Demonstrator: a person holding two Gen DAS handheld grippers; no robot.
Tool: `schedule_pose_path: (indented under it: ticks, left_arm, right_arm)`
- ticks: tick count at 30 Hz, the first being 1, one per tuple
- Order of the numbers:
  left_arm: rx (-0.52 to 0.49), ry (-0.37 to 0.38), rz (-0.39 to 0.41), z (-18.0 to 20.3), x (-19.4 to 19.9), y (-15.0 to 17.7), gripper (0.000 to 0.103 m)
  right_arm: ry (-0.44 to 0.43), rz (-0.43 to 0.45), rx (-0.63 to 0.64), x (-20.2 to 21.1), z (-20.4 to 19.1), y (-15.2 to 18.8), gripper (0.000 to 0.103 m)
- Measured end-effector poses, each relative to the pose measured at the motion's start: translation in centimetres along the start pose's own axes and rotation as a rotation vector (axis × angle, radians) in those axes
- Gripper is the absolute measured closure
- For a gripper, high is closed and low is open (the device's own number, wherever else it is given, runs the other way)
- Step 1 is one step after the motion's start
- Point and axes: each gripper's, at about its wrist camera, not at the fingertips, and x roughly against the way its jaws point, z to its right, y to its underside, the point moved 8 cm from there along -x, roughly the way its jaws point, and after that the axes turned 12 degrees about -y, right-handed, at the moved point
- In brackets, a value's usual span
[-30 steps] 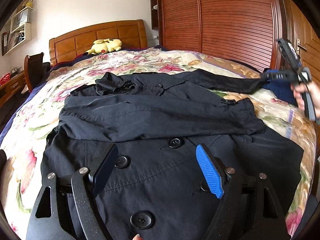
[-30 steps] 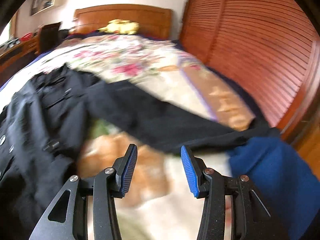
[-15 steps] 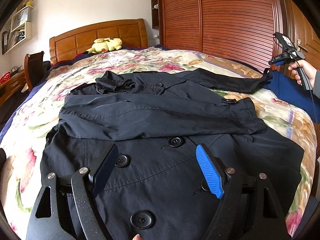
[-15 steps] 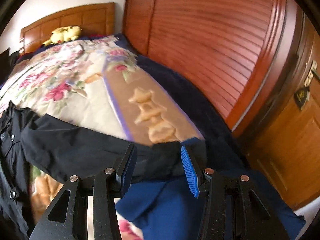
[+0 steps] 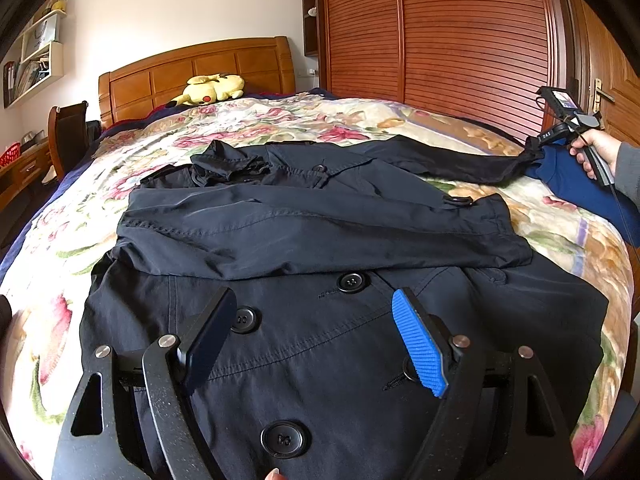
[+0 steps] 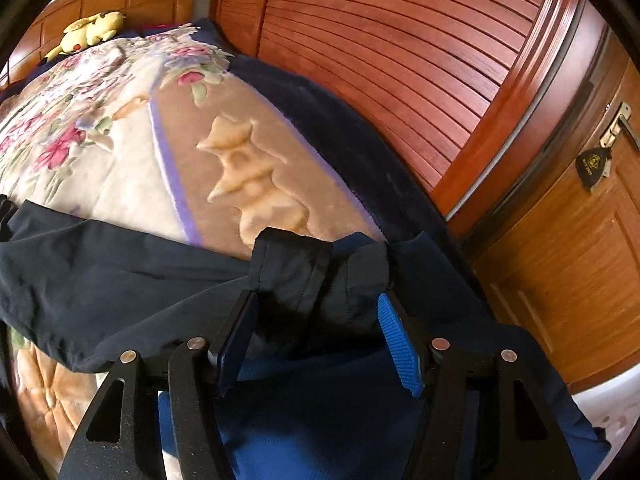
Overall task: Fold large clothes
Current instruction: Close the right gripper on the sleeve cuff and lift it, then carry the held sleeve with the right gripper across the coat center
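Observation:
A dark navy buttoned coat (image 5: 328,320) lies flat on the floral bed. One sleeve (image 5: 312,232) is folded across its chest. The other sleeve (image 5: 460,164) stretches right toward the bed edge. My left gripper (image 5: 316,340) is open and empty, hovering over the coat's lower front. My right gripper (image 6: 316,336) is open with the cuff (image 6: 316,276) of the outstretched sleeve between its fingers. It also shows in the left wrist view (image 5: 560,132) at the sleeve's end.
A floral blanket (image 5: 280,120) covers the bed, with a blue cloth (image 6: 340,420) at its right edge. A yellow plush (image 5: 208,88) lies by the wooden headboard (image 5: 192,72). Slatted wardrobe doors (image 6: 400,60) and a door (image 6: 580,260) stand close on the right.
My right gripper has swung from over the bed to the right edge and come down around the sleeve cuff. The left gripper and coat have stayed still.

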Motion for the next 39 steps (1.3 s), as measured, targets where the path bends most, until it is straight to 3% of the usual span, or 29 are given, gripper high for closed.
schedule_pose_path:
  ticks: [4,6,8,10,16,20,33,39]
  left_arm:
    - [-0.004,0.0,-0.001,0.1,0.0,0.2,0.022]
    - [-0.003,0.0,-0.001,0.1,0.0,0.1,0.022]
    - [-0.001,0.002,-0.003,0.1,0.0,0.2,0.022]
    - [-0.001,0.003,-0.005,0.2,0.0,0.2,0.022]
    - [-0.001,0.003,-0.003,0.1,0.0,0.2,0.022]
    - [0.005,0.004,0.002,0.0,0.2,0.1,0.022]
    - [0.01,0.004,0.029,-1.3,2.1,-0.4,0.022]
    - [0.018,-0.009,0.035,-2.6,2.9,-0.2,0.022]
  right_arm:
    - [0.015,-0.01,0.031,-0.9,-0.4,0.1,0.041]
    - [0.037,0.002,0.051,-1.1,-0.5,-0.1,0.068]
    - [0.049,0.014,0.059,-0.8,-0.5,-0.2,0.087]
    - [0.049,0.039,0.076,-0.3,-0.9,-0.4,0.094]
    - [0.075,0.236,0.128,4.6,-3.1,-2.2,0.096]
    - [0.015,0.343,0.203,8.8,-7.0,-2.9,0.096]
    - [-0.211,0.415,0.525,16.5,-24.5,2.0,0.097]
    - [-0.295,0.421,0.633,18.1,-30.3,5.0,0.097]
